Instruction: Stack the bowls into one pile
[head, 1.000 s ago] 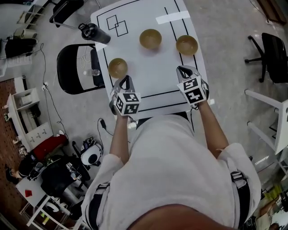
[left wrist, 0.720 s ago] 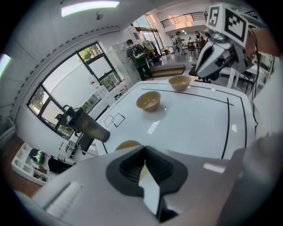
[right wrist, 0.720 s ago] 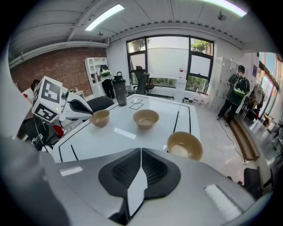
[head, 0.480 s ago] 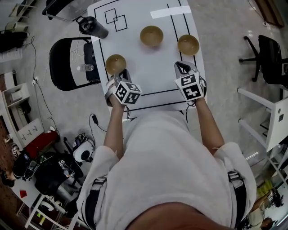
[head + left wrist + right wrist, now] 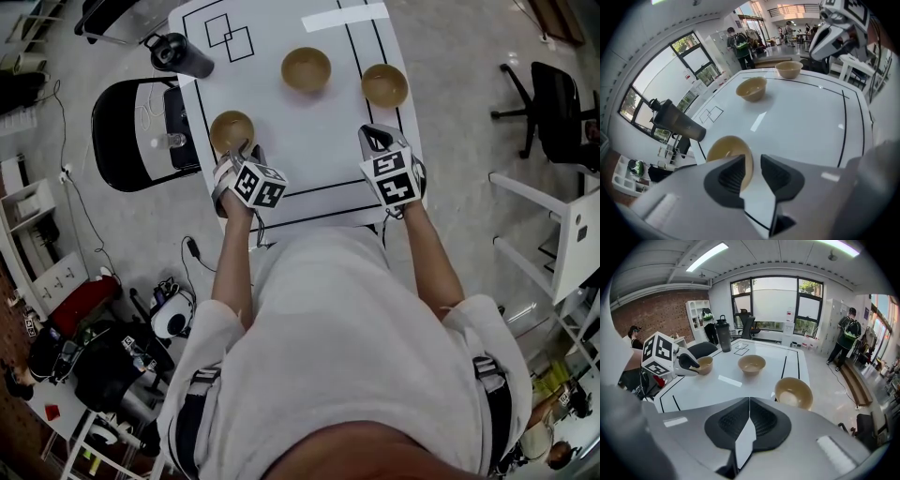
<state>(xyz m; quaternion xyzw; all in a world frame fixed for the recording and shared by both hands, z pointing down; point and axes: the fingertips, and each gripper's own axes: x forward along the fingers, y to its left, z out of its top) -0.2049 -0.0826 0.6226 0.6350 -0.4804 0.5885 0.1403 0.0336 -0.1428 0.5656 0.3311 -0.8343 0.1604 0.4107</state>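
Note:
Three tan bowls stand apart on the white table (image 5: 309, 141): a left bowl (image 5: 232, 129), a middle bowl (image 5: 306, 67) and a right bowl (image 5: 384, 84). My left gripper (image 5: 246, 150) is at the left bowl's near edge. In the left gripper view that gripper (image 5: 752, 161) is open by a narrow gap, and the near rim of the left bowl (image 5: 726, 149) sits in the gap. My right gripper (image 5: 373, 136) hangs short of the right bowl. In the right gripper view it (image 5: 749, 401) is shut on nothing, with the right bowl (image 5: 793, 392) just ahead to the right.
A black bottle (image 5: 178, 54) stands at the table's far left corner, beyond the left bowl. A black chair (image 5: 131, 122) is next to the table's left edge. Black lines and a white tape strip (image 5: 345, 17) mark the tabletop. Office chairs and shelves surround the table.
My left gripper has moved forward to the left bowl, so its fingers now reach the near rim. The right gripper has hardly moved.

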